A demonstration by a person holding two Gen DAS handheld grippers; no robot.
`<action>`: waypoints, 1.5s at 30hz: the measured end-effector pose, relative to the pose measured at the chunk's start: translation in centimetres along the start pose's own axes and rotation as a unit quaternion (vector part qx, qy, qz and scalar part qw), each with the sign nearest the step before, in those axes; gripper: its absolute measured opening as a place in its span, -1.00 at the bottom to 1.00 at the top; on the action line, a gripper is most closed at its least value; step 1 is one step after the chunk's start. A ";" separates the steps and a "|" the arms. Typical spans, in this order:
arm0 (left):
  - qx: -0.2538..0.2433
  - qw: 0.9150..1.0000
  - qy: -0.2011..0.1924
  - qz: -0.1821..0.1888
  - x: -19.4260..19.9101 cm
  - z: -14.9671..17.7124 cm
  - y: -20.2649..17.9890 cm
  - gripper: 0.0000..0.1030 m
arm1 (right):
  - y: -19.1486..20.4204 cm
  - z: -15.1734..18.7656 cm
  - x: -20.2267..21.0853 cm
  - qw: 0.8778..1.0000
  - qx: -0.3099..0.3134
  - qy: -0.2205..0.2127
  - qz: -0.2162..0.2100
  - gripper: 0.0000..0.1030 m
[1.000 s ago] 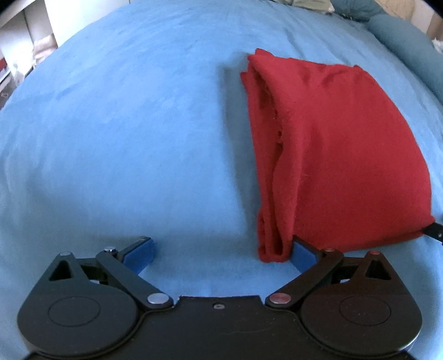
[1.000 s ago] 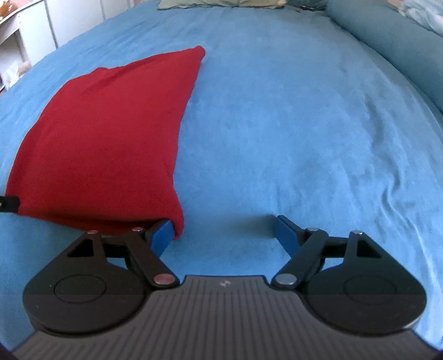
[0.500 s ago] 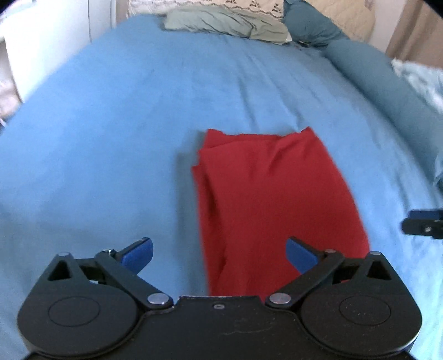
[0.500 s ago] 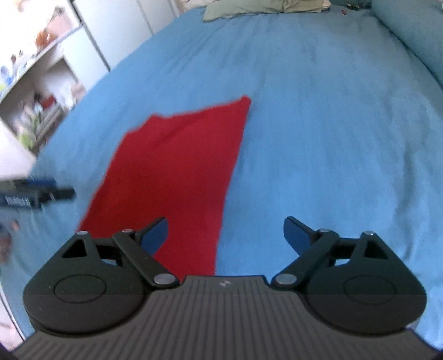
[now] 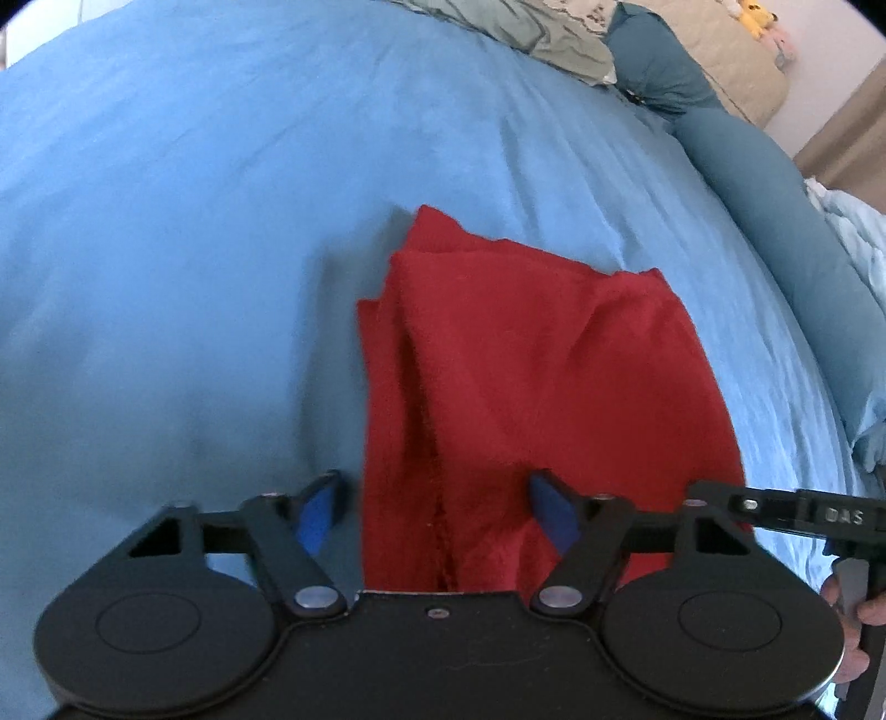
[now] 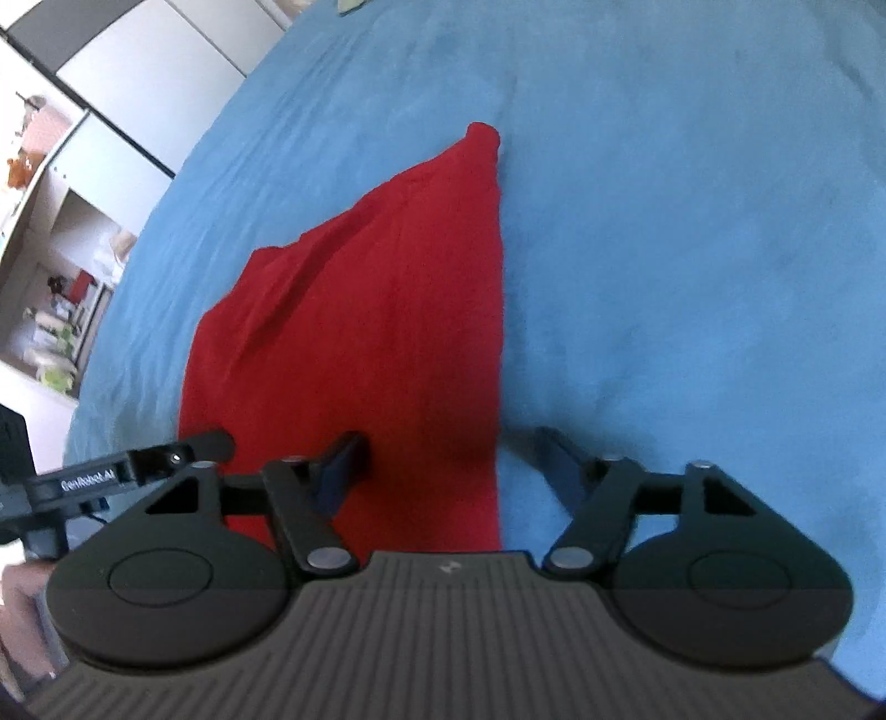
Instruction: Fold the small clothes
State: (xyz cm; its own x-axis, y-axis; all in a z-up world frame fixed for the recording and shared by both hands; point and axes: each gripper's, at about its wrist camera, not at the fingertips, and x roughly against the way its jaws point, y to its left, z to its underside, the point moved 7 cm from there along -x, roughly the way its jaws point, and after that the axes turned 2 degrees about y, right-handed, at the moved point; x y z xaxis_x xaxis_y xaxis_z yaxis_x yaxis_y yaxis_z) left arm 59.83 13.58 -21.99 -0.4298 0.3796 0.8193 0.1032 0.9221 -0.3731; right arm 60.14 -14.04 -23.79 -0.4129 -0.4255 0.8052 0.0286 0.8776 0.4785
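A folded red cloth lies flat on the blue bedspread; the right wrist view shows the cloth narrowing to a far corner. My left gripper straddles the cloth's near left part with its jaws closing. The layered left edge lies between the blue pads, which do not press on it. My right gripper straddles the near right edge of the cloth. Its jaws are closing too, with the pads apart from the fabric. Each view shows a finger of the other gripper at its side: the right gripper's finger, the left gripper's finger.
Pillows and a long teal bolster lie at the far side of the bed. White cupboards and shelves stand off the left side. A person's hand holds the right gripper's handle.
Both grippers swung inward over the red cloth's near edge, so it now lies between each pair of fingers. Both sets of jaws have narrowed from wide open.
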 end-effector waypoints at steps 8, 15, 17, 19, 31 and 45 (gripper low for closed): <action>-0.010 1.000 -0.020 -0.021 2.7 -0.2 -2.7 -0.54 | 3.2 -0.2 3.0 0.998 0.041 -0.044 0.010 -0.26; -0.039 0.998 -0.038 -0.017 8.6 3.3 -9.7 -0.54 | 4.4 2.4 10.9 0.994 0.097 -0.053 0.008 -0.26; -0.044 0.998 -0.037 -0.015 10.1 5.8 -12.1 -0.54 | 3.4 4.2 13.7 0.993 0.100 -0.055 0.015 -0.26; -0.053 0.998 -0.035 -0.015 11.0 8.7 -14.5 -0.54 | 2.1 6.7 16.5 0.993 0.104 -0.052 0.028 -0.26; -0.080 0.991 -0.043 -0.102 7.0 21.2 -19.5 -0.46 | -9.0 19.6 18.5 0.996 0.038 -0.043 0.068 -0.12; -0.097 0.974 -0.086 -0.186 7.8 22.0 -16.8 0.64 | -9.7 18.7 21.7 0.986 0.083 -0.100 0.102 0.92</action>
State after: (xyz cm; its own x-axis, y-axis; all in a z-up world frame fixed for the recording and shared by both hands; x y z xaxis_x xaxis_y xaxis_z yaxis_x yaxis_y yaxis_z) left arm 34.97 -0.62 -18.91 -0.6123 0.0139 0.7905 0.0720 0.9967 0.0382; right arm 33.91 -27.63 -17.47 -0.5853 -0.1991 0.7860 -0.0137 0.9717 0.2359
